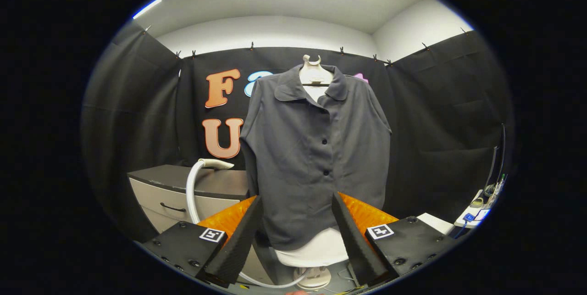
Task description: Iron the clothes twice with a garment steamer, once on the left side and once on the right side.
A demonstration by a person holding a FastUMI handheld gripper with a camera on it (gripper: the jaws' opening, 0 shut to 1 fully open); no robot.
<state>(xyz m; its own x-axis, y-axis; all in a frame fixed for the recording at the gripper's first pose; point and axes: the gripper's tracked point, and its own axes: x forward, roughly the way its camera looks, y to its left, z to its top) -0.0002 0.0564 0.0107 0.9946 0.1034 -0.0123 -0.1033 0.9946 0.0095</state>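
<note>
Grey shirt point(316, 157) hangs beyond the released hand-held gripper point(298, 221), its hem between the fingers.

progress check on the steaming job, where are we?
Done: nothing visible yet. The steamer head rests on the cabinet left of the shirt, its hose trailing down. In hand: nothing; the gripper has its jaws open and empty, facing the grey shirt on the mannequin. Left: pick up the steamer, then the left pass and the right pass.
</note>
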